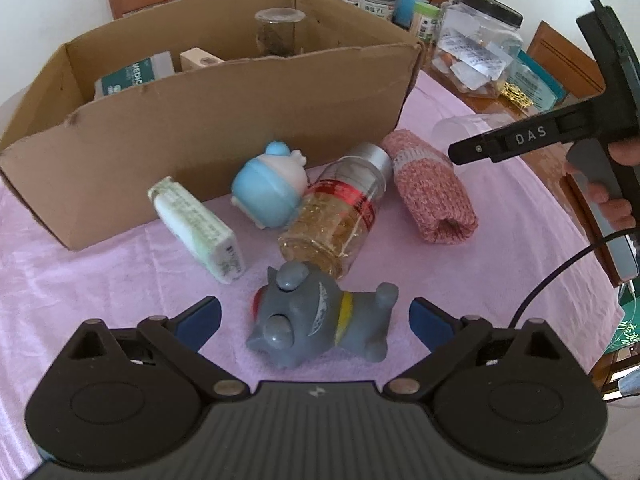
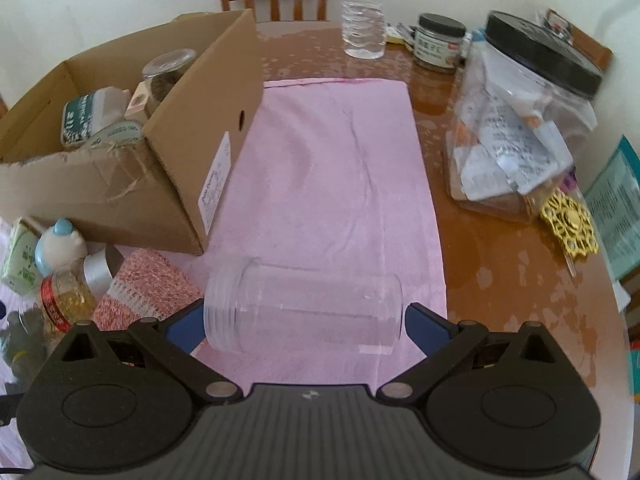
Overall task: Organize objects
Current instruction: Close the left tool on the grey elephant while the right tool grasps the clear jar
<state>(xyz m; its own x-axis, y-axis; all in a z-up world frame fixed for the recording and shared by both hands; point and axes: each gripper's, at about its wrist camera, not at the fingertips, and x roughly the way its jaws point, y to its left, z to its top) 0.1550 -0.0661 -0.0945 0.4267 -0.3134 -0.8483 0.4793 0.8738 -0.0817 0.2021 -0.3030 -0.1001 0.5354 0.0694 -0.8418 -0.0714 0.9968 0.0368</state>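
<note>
Left gripper point(image 1: 315, 320) wide open astride grey rubber dog toy point(image 1: 316, 320), untouched; right gripper point(image 2: 303, 322) spans empty clear plastic jar point(image 2: 304, 308) lying sideways, contact unclear.

The cardboard box point(image 1: 224, 128) is plain matt brown, rough and torn along the cut edge. Under everything is a pink cloth point(image 2: 332, 184), soft and a bit wrinkly. The table point(image 2: 500, 264) is glossy varnished wood with patchy reflections. The grey toy point(image 1: 316, 320) looks like smooth rubbery plastic, same for the blue and white toy point(image 1: 268, 188). The knitted roll point(image 1: 432, 192) is chunky pink wool, fuzzy. The bottle point(image 1: 340, 216) is clear and shiny with a brushed silver metal-looking cap. The empty jar point(image 2: 304, 308) is see-through plastic with a ribbed thread. Both grippers are matt black plastic with blue pads point(image 1: 200, 320).
</note>
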